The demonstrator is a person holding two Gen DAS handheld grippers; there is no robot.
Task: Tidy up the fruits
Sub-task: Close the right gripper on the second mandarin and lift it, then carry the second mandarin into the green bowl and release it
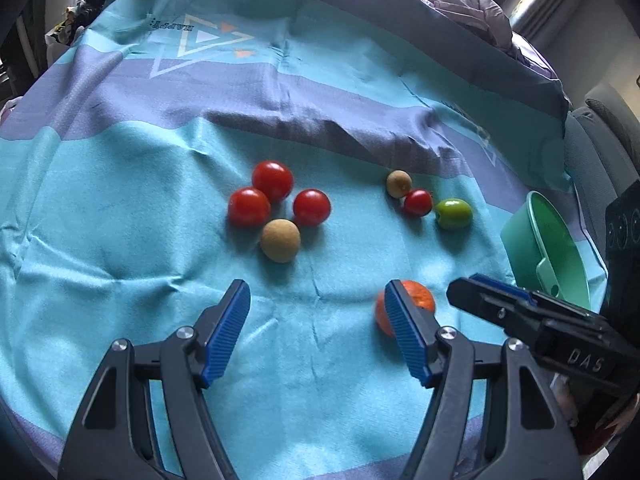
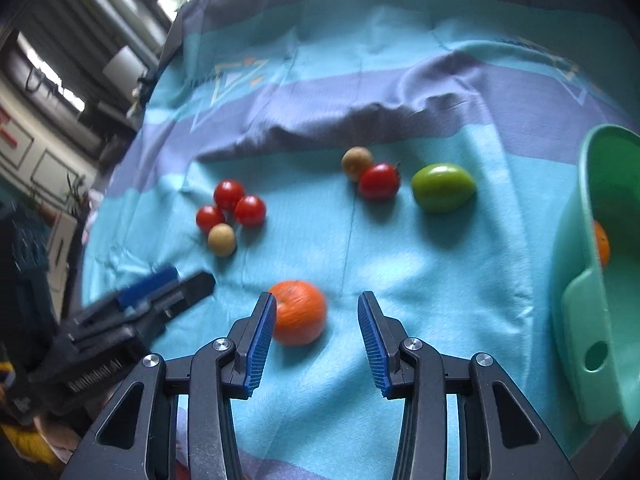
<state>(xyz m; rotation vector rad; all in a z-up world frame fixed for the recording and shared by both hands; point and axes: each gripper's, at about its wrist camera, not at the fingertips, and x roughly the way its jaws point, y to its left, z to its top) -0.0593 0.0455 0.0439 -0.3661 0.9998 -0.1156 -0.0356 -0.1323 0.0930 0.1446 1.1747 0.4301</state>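
the green fruit (image 2: pixel 443 187) is the only clearly elongated piece: it lies on its side on the teal and purple cloth (image 2: pixel 420 280), its long axis running across the right wrist view, the narrower tip toward the mint green bowl (image 2: pixel 576 320). just to its left sit a red tomato (image 2: pixel 379 181) with its dark stem pointing up and right, and a tan round fruit (image 2: pixel 356 163) touching it from behind. well apart to the left, three red tomatoes (image 2: pixel 230 206) bunch together with a second tan fruit (image 2: pixel 221 239) touching the front of the bunch.

the bowl lies tipped on its side at the right edge of the cloth, mouth facing the fruit, its handle with a hanging hole nearest the camera. one orange fruit (image 2: pixel 602 246) shows inside it, mostly hidden by the rim.

a second orange (image 2: pixel 299 312) rests on the cloth, close to the cameras. the right gripper (image 2: pixel 316 344) has its fingers released and parted; the orange sits beyond the left finger's tip, partly behind it, and i cannot tell whether they touch. the left gripper (image 1: pixel 316 330) has its fingers spread wide and grasps nothing; in its view the same orange is partly hidden behind its right finger (image 1: pixel 404 332). the two grippers are close beside each other.
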